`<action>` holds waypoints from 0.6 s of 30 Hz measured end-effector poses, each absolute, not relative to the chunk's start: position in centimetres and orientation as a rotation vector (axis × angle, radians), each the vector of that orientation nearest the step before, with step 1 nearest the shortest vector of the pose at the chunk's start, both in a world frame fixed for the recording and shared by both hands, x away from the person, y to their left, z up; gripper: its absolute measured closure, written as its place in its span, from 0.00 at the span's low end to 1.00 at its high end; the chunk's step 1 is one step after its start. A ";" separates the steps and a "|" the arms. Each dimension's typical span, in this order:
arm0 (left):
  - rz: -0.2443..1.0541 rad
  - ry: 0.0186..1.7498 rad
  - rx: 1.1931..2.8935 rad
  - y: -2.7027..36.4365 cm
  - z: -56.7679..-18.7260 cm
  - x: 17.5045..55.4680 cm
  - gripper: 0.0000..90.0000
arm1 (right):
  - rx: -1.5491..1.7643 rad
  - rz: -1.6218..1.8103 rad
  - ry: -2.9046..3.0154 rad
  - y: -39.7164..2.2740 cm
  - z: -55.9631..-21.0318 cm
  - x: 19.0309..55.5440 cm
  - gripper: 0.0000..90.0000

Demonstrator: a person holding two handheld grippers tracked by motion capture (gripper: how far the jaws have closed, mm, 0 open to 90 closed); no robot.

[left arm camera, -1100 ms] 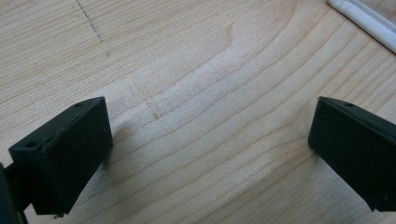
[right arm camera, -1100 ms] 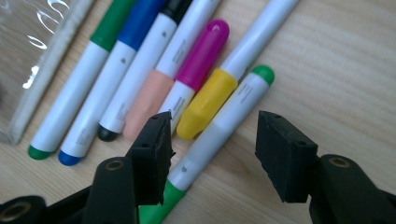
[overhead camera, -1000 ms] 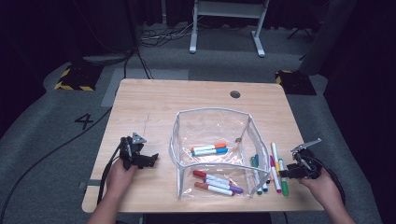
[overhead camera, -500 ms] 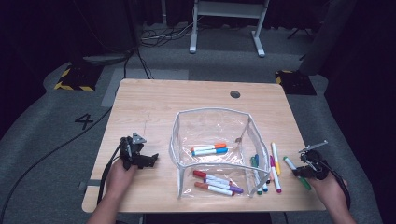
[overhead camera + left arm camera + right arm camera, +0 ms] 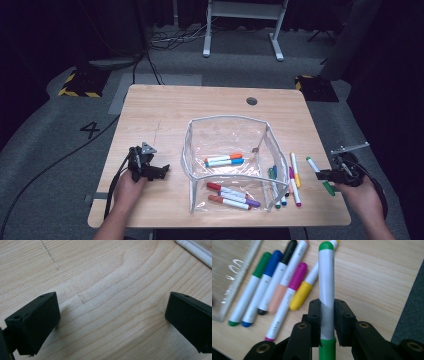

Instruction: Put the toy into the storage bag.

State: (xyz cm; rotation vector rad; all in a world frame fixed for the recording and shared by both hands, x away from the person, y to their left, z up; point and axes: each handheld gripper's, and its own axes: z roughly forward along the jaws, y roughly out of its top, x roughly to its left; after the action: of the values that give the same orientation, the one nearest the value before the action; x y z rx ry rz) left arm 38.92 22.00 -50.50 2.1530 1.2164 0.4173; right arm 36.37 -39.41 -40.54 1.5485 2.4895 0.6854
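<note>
A clear plastic pouch stands open in the middle of the wooden table, with several markers lying inside. More markers lie in a row just right of the pouch; the right gripper view shows the same row of markers. My right gripper is shut on a white marker with a green cap, held above the table's right edge. In the right gripper view that green marker stands pinched between the pads of my right gripper. My left gripper rests left of the pouch, open, with nothing between its jaws.
A round cable hole is near the table's far edge. The pouch's white rim shows in the left gripper view's upper right corner. Grey carpet lies beyond the table's right edge. A cable trails off to the left.
The right gripper has shut on the green marker, raised it off the table and carried it right, away from the row. The left gripper has stayed still.
</note>
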 end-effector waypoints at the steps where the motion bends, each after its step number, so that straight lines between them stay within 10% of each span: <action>1: 0.417 1.216 2.153 22.0 -50.5 38.9 0.00 | 1.536 0.706 2.496 -39.3 -40.0 36.3 0.84; 18: 0.419 1.218 2.153 22.0 -50.5 38.9 0.00 | 1.323 0.891 2.567 -36.5 -33.0 35.3 0.84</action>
State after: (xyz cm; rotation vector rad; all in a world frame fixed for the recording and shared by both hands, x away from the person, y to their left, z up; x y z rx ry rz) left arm 38.88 21.99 -50.49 2.1533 1.2180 0.4193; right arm 35.33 -36.46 -33.01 1.3234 2.5673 0.8906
